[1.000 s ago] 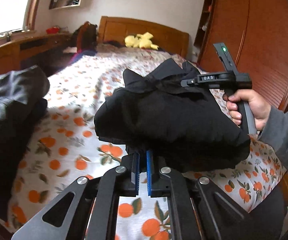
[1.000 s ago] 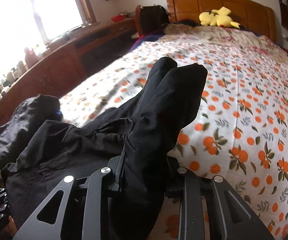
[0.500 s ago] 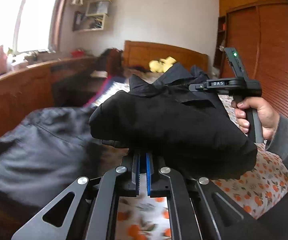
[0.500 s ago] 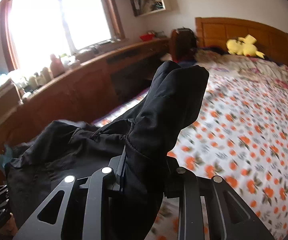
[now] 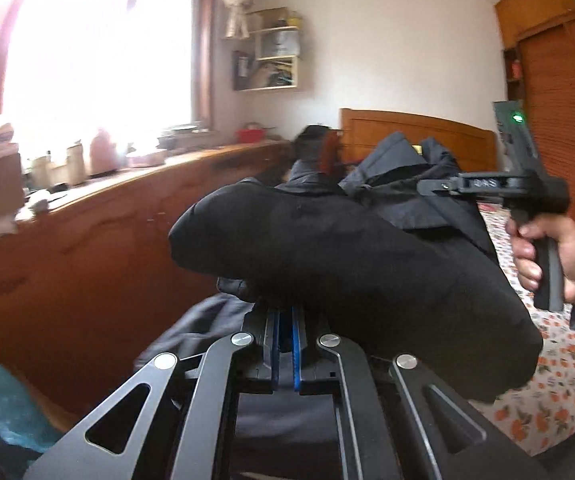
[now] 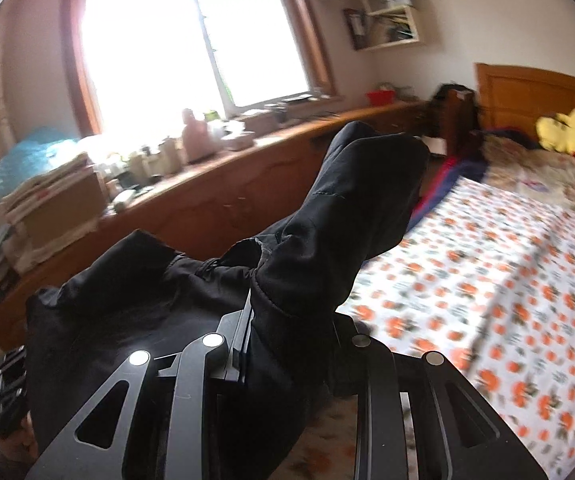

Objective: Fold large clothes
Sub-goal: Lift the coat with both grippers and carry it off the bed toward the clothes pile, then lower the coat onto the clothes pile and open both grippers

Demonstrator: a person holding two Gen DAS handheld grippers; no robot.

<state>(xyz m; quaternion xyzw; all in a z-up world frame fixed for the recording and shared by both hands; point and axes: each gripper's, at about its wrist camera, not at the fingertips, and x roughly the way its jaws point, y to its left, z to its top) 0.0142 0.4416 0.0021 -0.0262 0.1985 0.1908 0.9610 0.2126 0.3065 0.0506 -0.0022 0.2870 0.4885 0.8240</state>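
Note:
A folded black padded garment [image 5: 347,272] hangs in the air between both grippers. My left gripper [image 5: 285,320] is shut on its near edge, the blue pads pinching the fabric. My right gripper [image 6: 291,320] is shut on a thick fold of the same black garment [image 6: 343,216], which rises in front of the camera. In the left wrist view the right gripper [image 5: 439,188] shows at the right, held by a hand [image 5: 547,256], its tips buried in the cloth. A second dark garment [image 5: 203,328] lies below.
A bed with an orange-print sheet [image 6: 487,280] lies to the right, a yellow plush toy [image 6: 567,136] by the wooden headboard. A long wooden cabinet [image 5: 87,248] under the window carries bottles and boxes. A blue plastic bag [image 5: 3,408] sits low left. Wardrobe doors [image 5: 559,120] stand at the right.
Both grippers have swung left with the black garment, from over the bed toward the wooden cabinet and window. Both grips on the garment stay the same.

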